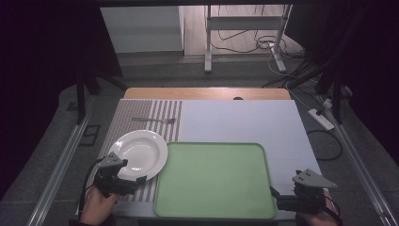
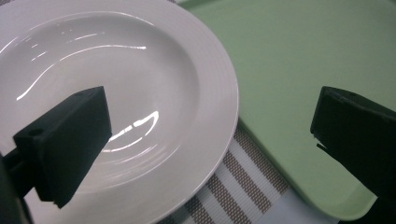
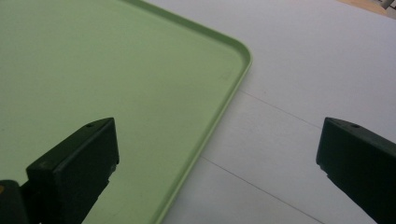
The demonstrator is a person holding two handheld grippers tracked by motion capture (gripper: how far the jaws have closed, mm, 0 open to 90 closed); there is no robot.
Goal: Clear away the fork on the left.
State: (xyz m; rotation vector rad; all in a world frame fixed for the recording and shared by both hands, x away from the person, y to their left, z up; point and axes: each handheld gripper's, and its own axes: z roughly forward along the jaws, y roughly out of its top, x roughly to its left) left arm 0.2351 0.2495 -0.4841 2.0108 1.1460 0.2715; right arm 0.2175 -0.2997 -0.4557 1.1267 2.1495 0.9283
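Your left gripper (image 1: 141, 179) hangs at the lower left of the high view with its jaws spread wide and empty, straddling the near rim of the white plate (image 1: 139, 151). Seen in the left gripper view, one jaw sits over the plate's bowl (image 2: 116, 84) while the other floats above the green tray (image 2: 299, 70) at the right. That plate lies left of the tray (image 1: 214, 181), rim touching or overlapping it. Your right gripper (image 1: 275, 195) waits released at the tray's lower right corner, farther off; the left is nearer.

Plate (image 1: 139, 153) lies left of tray (image 1: 214, 207), fork (image 1: 154, 120) behind.
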